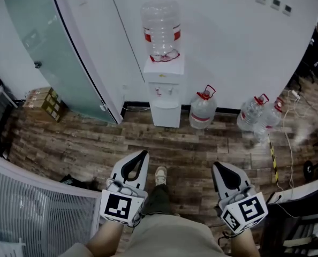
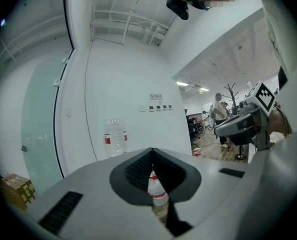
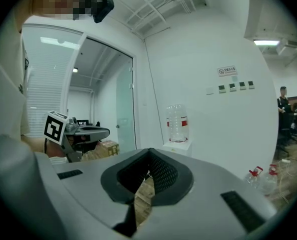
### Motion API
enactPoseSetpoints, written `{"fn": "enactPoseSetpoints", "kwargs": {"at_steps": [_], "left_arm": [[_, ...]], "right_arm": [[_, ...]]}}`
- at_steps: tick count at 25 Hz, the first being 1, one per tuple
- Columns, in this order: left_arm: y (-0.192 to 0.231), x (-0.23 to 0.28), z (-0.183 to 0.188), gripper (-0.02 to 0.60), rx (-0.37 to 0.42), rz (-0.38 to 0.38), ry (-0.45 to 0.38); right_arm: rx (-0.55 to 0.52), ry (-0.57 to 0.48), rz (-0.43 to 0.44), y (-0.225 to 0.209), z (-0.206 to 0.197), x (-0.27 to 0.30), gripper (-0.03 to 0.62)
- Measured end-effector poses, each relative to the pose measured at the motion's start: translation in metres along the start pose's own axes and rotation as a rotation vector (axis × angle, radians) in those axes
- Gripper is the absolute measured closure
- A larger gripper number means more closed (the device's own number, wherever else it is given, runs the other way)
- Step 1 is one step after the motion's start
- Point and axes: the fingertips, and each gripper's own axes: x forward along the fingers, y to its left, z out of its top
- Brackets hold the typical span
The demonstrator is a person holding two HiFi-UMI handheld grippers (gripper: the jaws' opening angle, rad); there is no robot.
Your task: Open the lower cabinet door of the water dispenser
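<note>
So, the water dispenser (image 1: 163,87) is found at 12 o'clock in the head view, backed against the white wall (image 1: 228,42), with a big clear bottle (image 1: 160,28) upended on top. Its lower cabinet door (image 1: 165,114) is shut and isn't touched by anything.

The left gripper (image 1: 142,154) and right gripper (image 1: 216,165) are seen low down at roughly 7 and 5 o'clock. Both are pointed toward the dispenser but well apart from it. A shoe (image 1: 160,174) is planted between them on the wooden floor (image 1: 202,149).

In the left gripper view the fingers (image 2: 136,171) are pressed together at the tips with nothing caught between them. Same deal in the right gripper view: fingers (image 3: 164,174) closed tight, nothing gripped.

A spare jug (image 1: 203,110) is parked just beside the dispenser at its 3 o'clock, and two more jugs (image 1: 251,113) are set further along the wall. Cardboard boxes (image 1: 47,103) are stacked at 10 o'clock by the glass door (image 1: 46,52).
</note>
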Motion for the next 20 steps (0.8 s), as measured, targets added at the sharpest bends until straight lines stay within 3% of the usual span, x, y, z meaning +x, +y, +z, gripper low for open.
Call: {"fn": "enactPoseSetpoints", "kwargs": {"at_steps": [8, 20], "left_arm": [[0.038, 0.063, -0.005, 0.575, -0.009, -0.027, 0.003], [0.135, 0.176, -0.012, 0.575, -0.012, -0.096, 0.037]], "right_arm": [[0.000, 0.021, -0.016, -0.035, 0.012, 0.065, 0.588], [0.026, 0.073, -0.045, -0.083, 0.041, 0.205, 0.588]]}}
